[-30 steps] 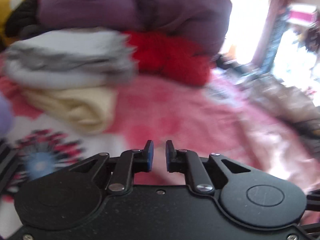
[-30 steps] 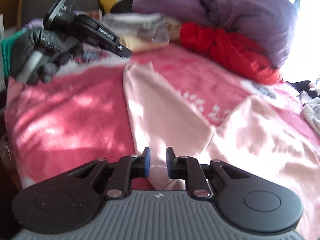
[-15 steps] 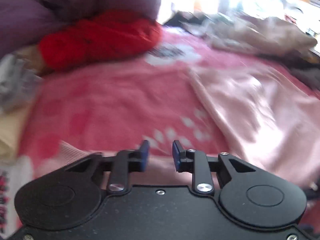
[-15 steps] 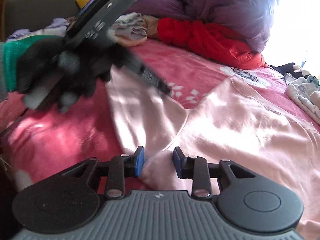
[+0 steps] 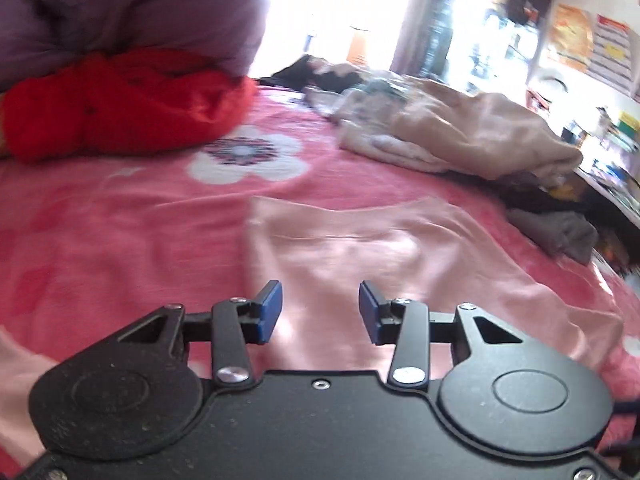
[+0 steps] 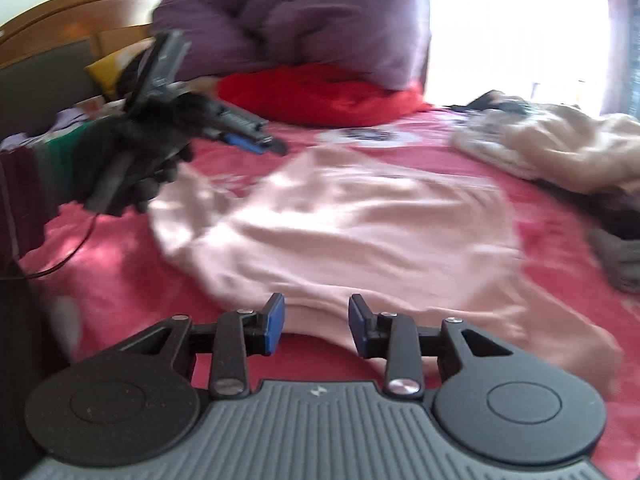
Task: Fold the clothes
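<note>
Pale pink garment (image 6: 352, 232): spread flat on the pink flowered bedspread (image 5: 120, 232). My right gripper (image 6: 316, 322): above its near hem, jaws opening, nothing between them. My left gripper (image 5: 320, 312): over the same cloth, jaws opening, empty (gloved hand (image 6: 132, 160) carrying it). Beyond: red bundle (image 5: 120, 104), purple duvet (image 6: 288, 20), beige clothes heap (image 5: 460, 132).

The left tongs (image 6: 256, 142) are motion-blurred; the purple duvet (image 5: 120, 12) beyond them runs past the top edge.
</note>
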Action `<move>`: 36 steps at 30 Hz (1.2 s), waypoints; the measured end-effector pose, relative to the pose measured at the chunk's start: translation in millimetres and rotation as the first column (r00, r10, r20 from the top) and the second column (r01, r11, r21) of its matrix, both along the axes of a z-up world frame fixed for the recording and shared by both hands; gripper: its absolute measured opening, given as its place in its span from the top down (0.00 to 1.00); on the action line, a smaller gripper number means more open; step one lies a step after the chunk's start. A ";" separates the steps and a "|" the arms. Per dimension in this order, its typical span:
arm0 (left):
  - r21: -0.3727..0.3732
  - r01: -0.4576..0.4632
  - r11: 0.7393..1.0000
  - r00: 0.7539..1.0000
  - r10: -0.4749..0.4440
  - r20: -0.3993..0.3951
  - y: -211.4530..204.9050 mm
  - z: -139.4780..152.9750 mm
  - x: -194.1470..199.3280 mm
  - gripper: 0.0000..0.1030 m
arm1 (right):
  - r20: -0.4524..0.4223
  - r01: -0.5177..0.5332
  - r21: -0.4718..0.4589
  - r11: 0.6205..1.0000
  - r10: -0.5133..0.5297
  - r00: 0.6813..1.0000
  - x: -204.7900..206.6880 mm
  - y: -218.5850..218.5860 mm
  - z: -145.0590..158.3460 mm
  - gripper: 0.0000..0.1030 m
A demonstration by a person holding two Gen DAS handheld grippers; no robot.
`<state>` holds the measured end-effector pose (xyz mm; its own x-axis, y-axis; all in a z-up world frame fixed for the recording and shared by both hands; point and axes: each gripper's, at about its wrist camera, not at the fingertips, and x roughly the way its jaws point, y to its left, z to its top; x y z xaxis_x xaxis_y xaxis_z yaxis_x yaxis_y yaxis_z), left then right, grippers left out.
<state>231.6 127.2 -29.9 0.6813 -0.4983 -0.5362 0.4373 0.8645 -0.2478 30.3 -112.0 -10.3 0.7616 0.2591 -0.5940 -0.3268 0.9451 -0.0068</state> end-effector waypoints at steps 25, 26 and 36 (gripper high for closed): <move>-0.053 0.235 0.970 0.971 -0.237 -0.029 -138.1 8.4 -76.1 0.59 | -0.259 0.593 0.593 0.544 -0.569 0.781 7.9 -223.8 -101.0 0.55; -0.059 0.228 0.972 0.973 -0.230 -0.030 -136.9 8.2 -75.3 0.58 | -0.255 0.582 0.596 0.553 -0.557 0.790 14.2 -223.8 -101.7 0.55; -0.043 0.195 0.980 0.976 -0.198 -0.092 -127.1 -18.3 -57.5 0.58 | -0.255 0.533 0.657 0.533 -0.508 0.823 35.0 -229.4 -109.5 0.65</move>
<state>174.1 0.0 -48.2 0.5150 -0.6360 -0.5747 0.5707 0.7546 -0.3238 65.3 -341.5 -119.9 0.8823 0.1526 -0.4452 0.2362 0.6746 0.6994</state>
